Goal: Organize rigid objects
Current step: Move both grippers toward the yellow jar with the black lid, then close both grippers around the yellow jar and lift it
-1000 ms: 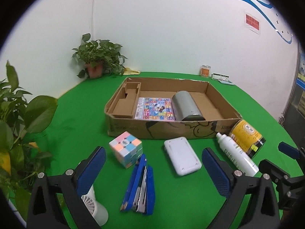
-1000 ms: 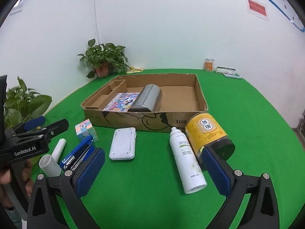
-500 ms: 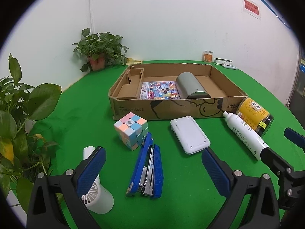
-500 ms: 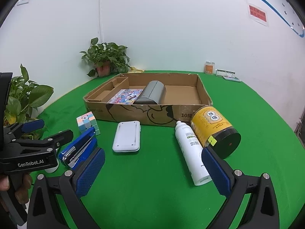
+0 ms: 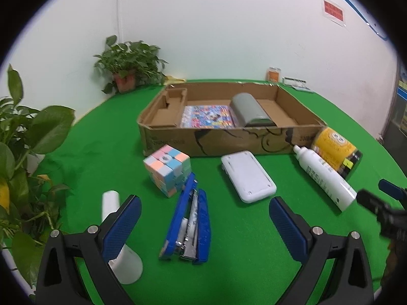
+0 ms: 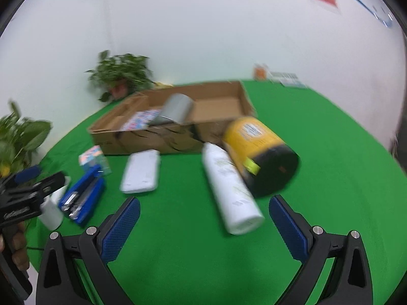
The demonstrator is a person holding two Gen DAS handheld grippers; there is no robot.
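A cardboard box (image 5: pixel 175 143) holds a colourful booklet (image 5: pixel 207 115) and a grey cylinder (image 5: pixel 250 110). In front of it lie a pastel cube (image 5: pixel 166 169), a blue stapler (image 5: pixel 189 222), a white flat case (image 5: pixel 248 175), a white bottle (image 5: pixel 323 176) and a yellow can (image 5: pixel 335 150). A white hand fan (image 5: pixel 119 233) lies at the left. My left gripper (image 5: pixel 204 225) is open over the stapler. My right gripper (image 6: pixel 203 225) is open, just short of the white bottle (image 6: pixel 230 188) and yellow can (image 6: pixel 259 152).
Potted plants stand at the back left (image 5: pixel 128 67) and near left (image 5: pixel 23 139). Small boxes (image 5: pixel 273 73) sit by the far wall. The green table (image 5: pixel 101 132) curves away at its edges.
Both grippers have pulled back and lower, staying open. The right view has swung right and closer to the bottle and can. The fan shows more fully in the left view.
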